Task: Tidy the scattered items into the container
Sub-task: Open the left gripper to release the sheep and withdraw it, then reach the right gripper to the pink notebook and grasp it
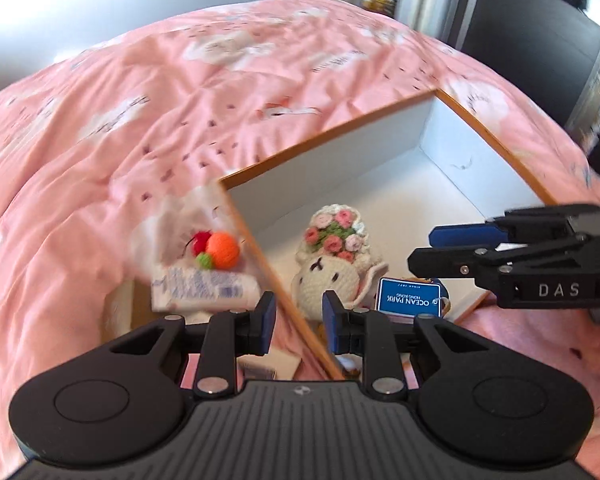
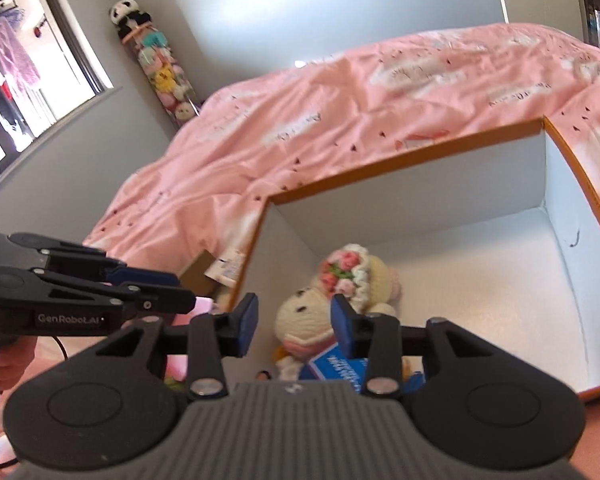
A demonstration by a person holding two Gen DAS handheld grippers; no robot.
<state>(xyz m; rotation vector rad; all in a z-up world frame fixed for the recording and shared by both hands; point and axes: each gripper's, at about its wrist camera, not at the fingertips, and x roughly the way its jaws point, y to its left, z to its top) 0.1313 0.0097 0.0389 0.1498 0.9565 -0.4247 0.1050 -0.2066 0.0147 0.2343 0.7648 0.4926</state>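
A white box with an orange rim (image 1: 328,132) (image 2: 400,164) sits on the pink bed. Inside lie a crochet bunny doll with a flower hat (image 1: 332,272) (image 2: 348,272) and a blue "Ocean Park" tag (image 1: 408,298) (image 2: 340,368). Outside the box's left wall lie a crochet orange-and-red fruit (image 1: 222,250) and a white tube with blue print (image 1: 204,286). My left gripper (image 1: 299,316) (image 2: 186,290) hovers open over that wall, holding nothing. My right gripper (image 2: 295,324) (image 1: 424,248) hangs open above the doll, nothing between its pads.
A rumpled pink duvet (image 1: 140,120) (image 2: 340,120) covers the bed all around the box. A brown cardboard piece (image 2: 198,272) lies by the box's left wall. A tall column of plush toys (image 2: 156,64) stands by the grey wall, near a window (image 2: 20,60).
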